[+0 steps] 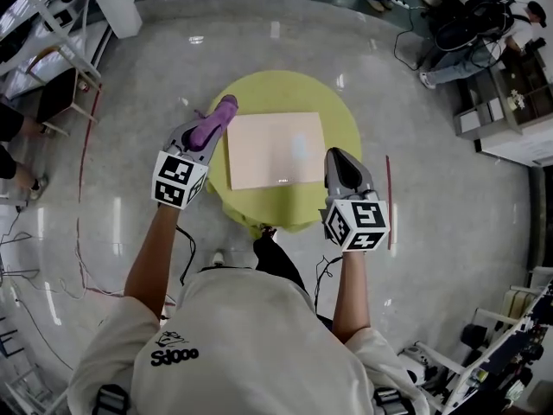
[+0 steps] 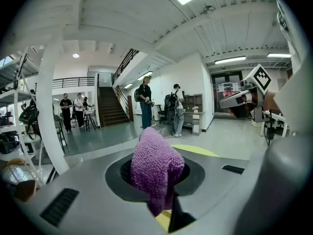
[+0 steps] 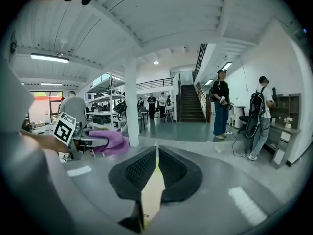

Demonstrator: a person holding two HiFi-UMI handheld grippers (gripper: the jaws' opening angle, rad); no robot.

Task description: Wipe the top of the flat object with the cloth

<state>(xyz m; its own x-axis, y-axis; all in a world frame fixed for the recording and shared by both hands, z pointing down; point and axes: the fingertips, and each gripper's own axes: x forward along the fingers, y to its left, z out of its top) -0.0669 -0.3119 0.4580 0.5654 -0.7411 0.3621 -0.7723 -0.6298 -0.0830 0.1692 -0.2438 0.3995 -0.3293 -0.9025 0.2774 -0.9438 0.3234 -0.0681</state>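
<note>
Purple fuzzy cloth [image 1: 214, 118] is bunched in the left hand-held gripper [image 1: 206, 132], whose jaws are clamped on it. It sits left of centre in the head view, just off the left edge of the pale beige flat rectangular board [image 1: 275, 150]. The board lies flat at the middle of the frame on the round yellow-green surface [image 1: 346, 124]. The right hand-held gripper [image 1: 341, 164] sits by the board's right edge, jaws together with nothing between them.

The cloth looks soft, light and limp, so only the wad sticking out past the jaws will do the wiping, and a deep bite like this one should keep it from pulling free. The board looks thin, stiff and light, with a smooth, faintly glossy top. It may well slide under a firm stroke, so pressing on its right edge would steady it.
</note>
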